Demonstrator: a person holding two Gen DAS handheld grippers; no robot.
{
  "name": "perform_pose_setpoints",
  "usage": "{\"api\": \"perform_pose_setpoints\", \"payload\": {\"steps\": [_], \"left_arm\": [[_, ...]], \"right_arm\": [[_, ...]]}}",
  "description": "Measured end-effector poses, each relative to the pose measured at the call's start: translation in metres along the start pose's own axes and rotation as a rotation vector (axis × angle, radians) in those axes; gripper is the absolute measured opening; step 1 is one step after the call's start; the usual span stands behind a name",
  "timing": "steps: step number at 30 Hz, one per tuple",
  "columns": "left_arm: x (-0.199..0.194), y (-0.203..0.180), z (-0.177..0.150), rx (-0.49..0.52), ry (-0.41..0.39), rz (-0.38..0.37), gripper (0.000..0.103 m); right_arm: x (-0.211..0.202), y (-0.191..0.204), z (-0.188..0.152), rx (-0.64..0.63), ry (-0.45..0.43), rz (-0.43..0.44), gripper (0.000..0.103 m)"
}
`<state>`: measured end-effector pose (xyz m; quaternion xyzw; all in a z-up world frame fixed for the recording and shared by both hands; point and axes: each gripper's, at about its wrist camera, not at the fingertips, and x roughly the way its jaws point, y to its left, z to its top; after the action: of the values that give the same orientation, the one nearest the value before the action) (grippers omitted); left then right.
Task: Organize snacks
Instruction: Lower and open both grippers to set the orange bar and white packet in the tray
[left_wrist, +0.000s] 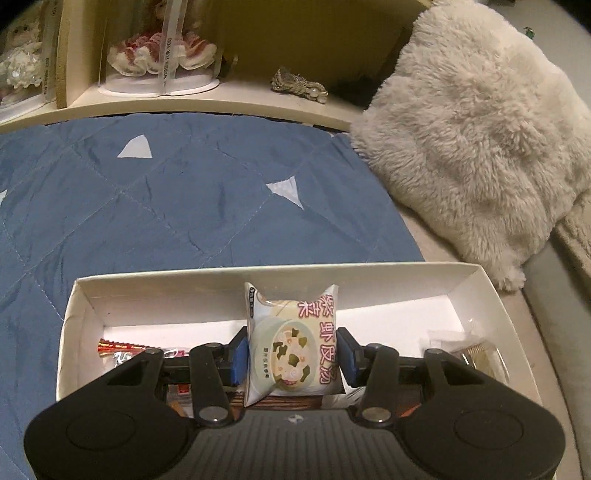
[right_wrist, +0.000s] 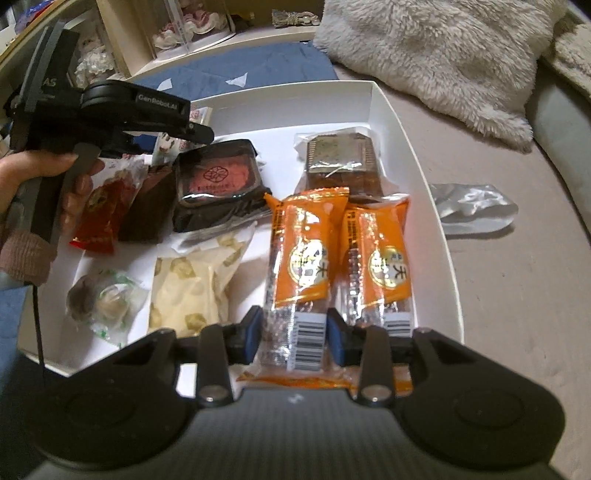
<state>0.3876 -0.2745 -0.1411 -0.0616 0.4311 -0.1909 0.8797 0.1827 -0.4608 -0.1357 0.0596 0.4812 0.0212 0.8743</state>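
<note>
- The left gripper (left_wrist: 291, 360) was clamped on a soup packet (left_wrist: 291, 341), both blue pads pressed against the packet's sides; the packet stood upright with its long axis running up the frame.
- In the left wrist view the packet hung at lower centre, above the white box (left_wrist: 491, 291), with the box's far wall just behind its top edge.
- The right gripper (right_wrist: 294, 338) was closed on the near end of an orange bar (right_wrist: 299, 258), whose long axis ran straight away from the claw toward the upper middle of the frame.
- A second orange bar (right_wrist: 384, 266) lay parallel, touching or just beside the first on its right, next to the box's right wall.
- Judged from the right wrist view, the box's upper middle offered the widest bare floor; the lower left was crowded by a pale bag (right_wrist: 192, 291) and a clear candy wrapper (right_wrist: 103, 299).
- A dark pastry pack (right_wrist: 218, 184) and a brown cake pack (right_wrist: 340, 158) filled the middle of the frame, so the soup packet probably had room only near the far wall.
- A silver wrapper (right_wrist: 472, 208) lay outside the box, at the right of the frame.
- The person's hand (right_wrist: 40, 181) held the left tool's grip at the left edge.
</note>
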Motion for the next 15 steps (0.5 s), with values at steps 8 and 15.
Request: {"api": "perform_pose_setpoints", "payload": {"steps": [8, 15], "left_arm": [[-0.01, 0.001, -0.003, 0.014, 0.022, 0.003, 0.05], [-0.026, 0.001, 0.006, 0.01, 0.02, -0.006, 0.065]], "right_arm": [[-0.002, 0.011, -0.003, -0.048, 0.054, 0.026, 0.042], [-0.01, 0.006, 0.003, -0.016, 0.021, -0.002, 0.057]]}}
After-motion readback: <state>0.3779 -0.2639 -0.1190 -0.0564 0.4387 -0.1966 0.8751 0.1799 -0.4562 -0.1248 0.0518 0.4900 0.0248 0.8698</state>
